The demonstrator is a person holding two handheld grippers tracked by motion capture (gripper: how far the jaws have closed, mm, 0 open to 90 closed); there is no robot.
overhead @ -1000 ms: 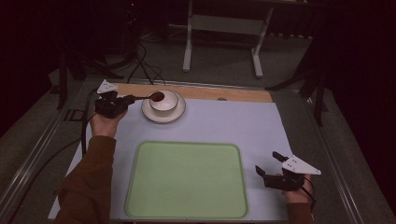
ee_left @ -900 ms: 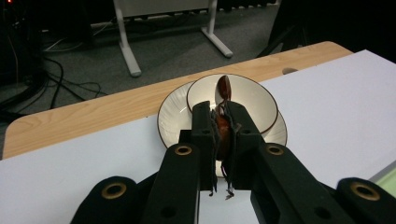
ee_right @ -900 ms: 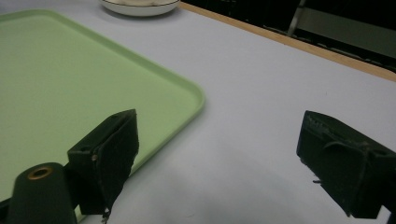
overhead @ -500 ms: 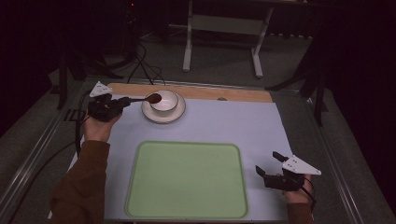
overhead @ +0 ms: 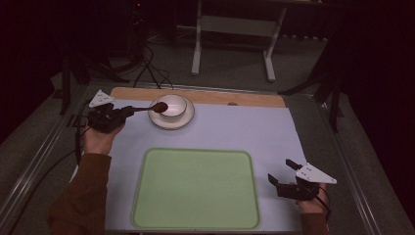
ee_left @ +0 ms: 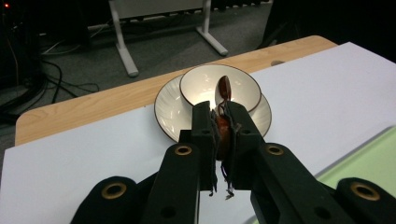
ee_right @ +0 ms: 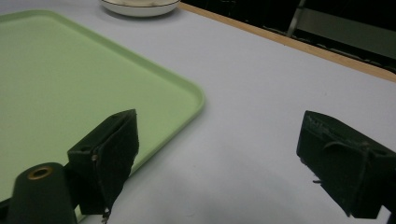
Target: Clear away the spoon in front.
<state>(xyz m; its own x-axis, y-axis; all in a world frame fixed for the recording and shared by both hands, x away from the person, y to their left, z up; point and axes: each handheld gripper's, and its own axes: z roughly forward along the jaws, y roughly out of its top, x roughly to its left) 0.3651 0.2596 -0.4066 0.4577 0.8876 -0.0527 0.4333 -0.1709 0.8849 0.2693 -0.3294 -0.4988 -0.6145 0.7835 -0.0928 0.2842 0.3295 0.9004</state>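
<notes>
High view: left gripper [overhead: 128, 111] clamped on spoon [overhead: 152, 107] handle, spoon head over near-left rim of bowl [overhead: 172, 105], bowl on saucer [overhead: 159, 121] at far left of mat. Spoon not yet set down; tray [overhead: 195, 188] bare, so prob. most work left.

Left gripper view: spoon [ee_left: 224, 93] pinched between pads [ee_left: 203, 126], head sticking out over bowl [ee_left: 243, 84].

Right gripper view: right gripper [ee_right: 217, 161] jaws wide, holding nothing, just right of tray [ee_right: 70, 79].

The left claw [overhead: 128, 111] is clamped tight, its arm in a brown sleeve stretched forward along the left edge. The right claw [overhead: 283, 174] rests low at the near right, jaws wide apart.
</notes>
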